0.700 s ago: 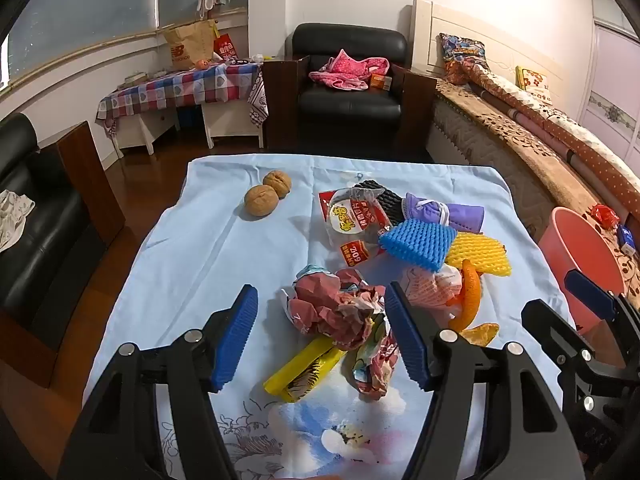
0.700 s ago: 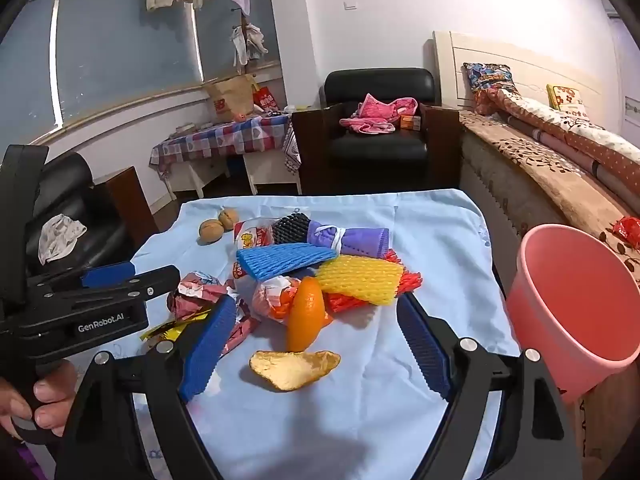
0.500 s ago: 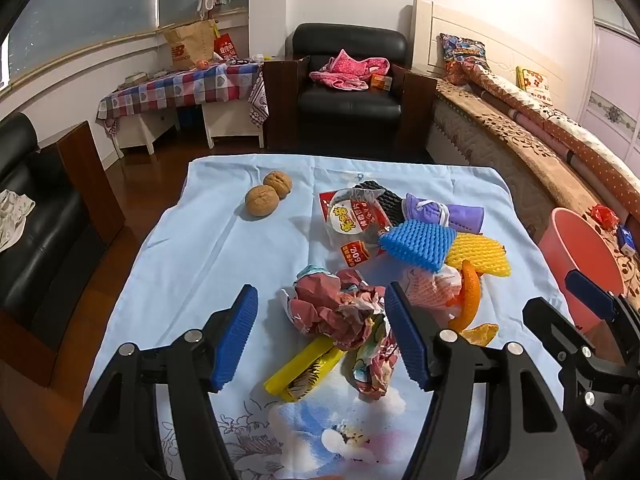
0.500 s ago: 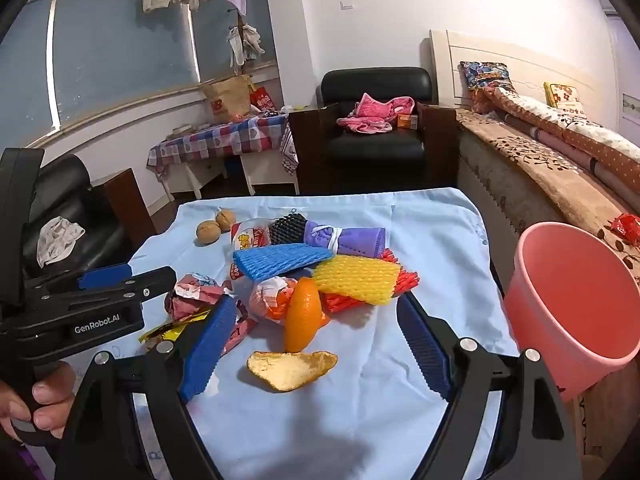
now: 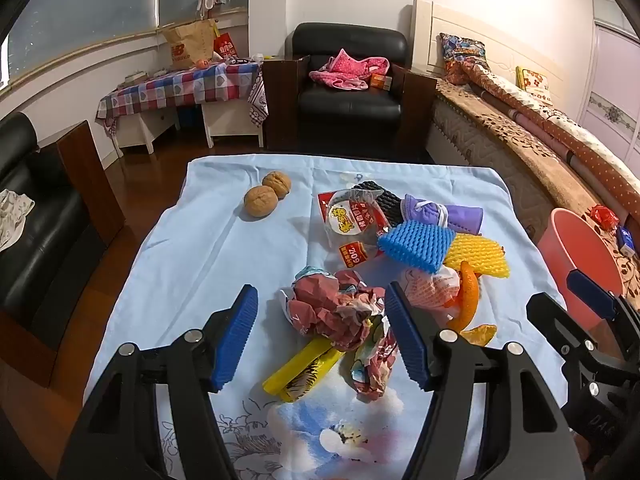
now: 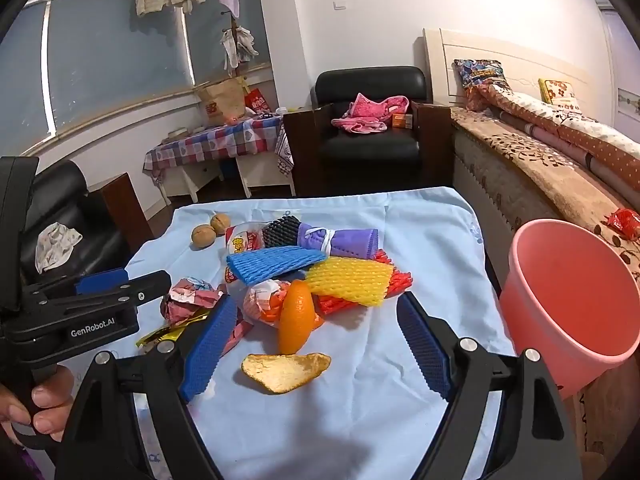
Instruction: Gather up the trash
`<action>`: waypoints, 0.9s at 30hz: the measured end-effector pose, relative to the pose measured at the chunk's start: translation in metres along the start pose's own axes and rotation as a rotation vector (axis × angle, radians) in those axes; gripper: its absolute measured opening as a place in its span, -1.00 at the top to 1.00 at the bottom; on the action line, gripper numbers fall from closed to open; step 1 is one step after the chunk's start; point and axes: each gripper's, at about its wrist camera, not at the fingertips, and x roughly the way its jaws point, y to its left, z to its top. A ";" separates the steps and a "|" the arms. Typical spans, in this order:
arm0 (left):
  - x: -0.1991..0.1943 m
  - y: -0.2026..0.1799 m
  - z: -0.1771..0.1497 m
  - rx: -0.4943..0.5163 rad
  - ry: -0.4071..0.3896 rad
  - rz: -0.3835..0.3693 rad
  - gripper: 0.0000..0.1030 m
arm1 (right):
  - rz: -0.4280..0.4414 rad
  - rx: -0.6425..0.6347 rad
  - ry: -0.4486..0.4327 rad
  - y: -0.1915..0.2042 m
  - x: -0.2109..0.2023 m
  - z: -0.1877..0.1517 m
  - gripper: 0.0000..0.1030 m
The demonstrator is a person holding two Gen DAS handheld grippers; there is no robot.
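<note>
A heap of trash lies on the blue tablecloth (image 5: 208, 248): crumpled red paper (image 5: 336, 312), a yellow wrapper (image 5: 300, 372), blue foam net (image 5: 416, 244), yellow foam net (image 6: 348, 280), orange peels (image 6: 286, 370). My left gripper (image 5: 322, 338) is open and empty, its jaws on either side of the crumpled paper, just above it. My right gripper (image 6: 316, 350) is open and empty, with the flat orange peel between its jaws. A pink bucket (image 6: 568, 300) stands off the table's right edge.
Two walnuts (image 5: 268, 196) sit at the far left of the cloth. A snack bag (image 5: 352, 224) and a purple roll (image 6: 340, 240) lie at the back of the heap. A black sofa (image 5: 36, 220) is left, a bed (image 6: 560, 168) right, an armchair (image 5: 348, 92) beyond.
The right gripper's view has shifted slightly, closer over the orange peel. The left gripper has hardly moved. Both stay open.
</note>
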 end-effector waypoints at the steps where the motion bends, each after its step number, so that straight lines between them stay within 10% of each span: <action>1: 0.000 0.000 0.000 -0.001 0.001 0.000 -0.29 | 0.000 0.001 0.001 0.001 0.000 0.000 -0.57; 27: 0.003 -0.003 -0.004 0.002 0.006 -0.003 -0.29 | -0.002 0.014 0.006 -0.006 0.001 -0.003 -0.57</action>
